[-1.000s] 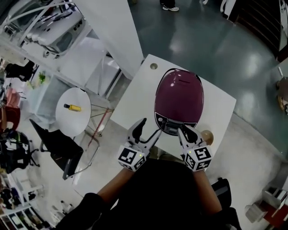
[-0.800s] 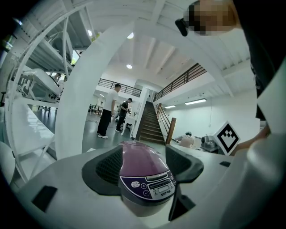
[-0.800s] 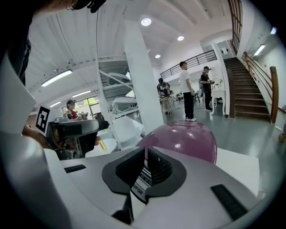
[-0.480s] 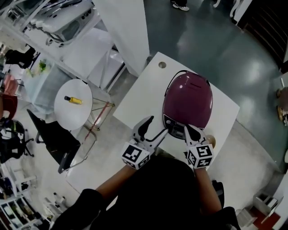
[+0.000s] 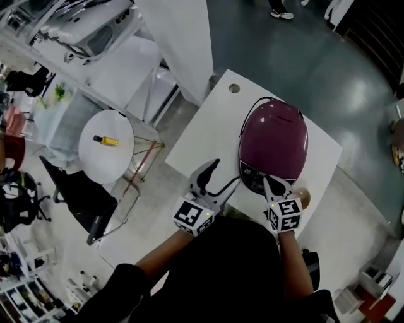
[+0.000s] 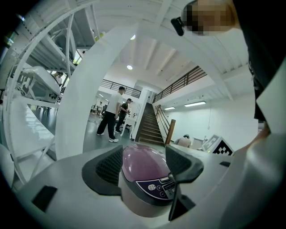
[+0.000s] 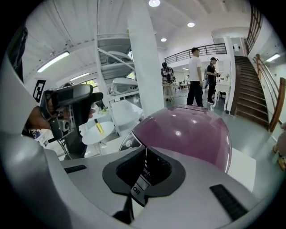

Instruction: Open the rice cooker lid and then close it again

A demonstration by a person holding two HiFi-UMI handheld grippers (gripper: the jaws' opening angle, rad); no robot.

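Evidently barely started. Found on the white tabletop (image 5: 208,135): rice cooker (image 5: 273,142), lid (image 5: 276,129) fully down. Right tool (image 5: 269,184) pinched shut, empty, tips by the front panel (image 5: 254,179). Left tool (image 5: 225,172) spread wide, gripping nothing, just beside the cooker's front. Left to do: opening, then closing.

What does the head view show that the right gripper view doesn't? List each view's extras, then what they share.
Head view only: the round hole near the far corner of the square white table. Right gripper view only: the wooden-railed staircase and the round ceiling lights. Both: the glossy maroon domed rice cooker, lid closed, and the yellow bottle lying on the small round white table.
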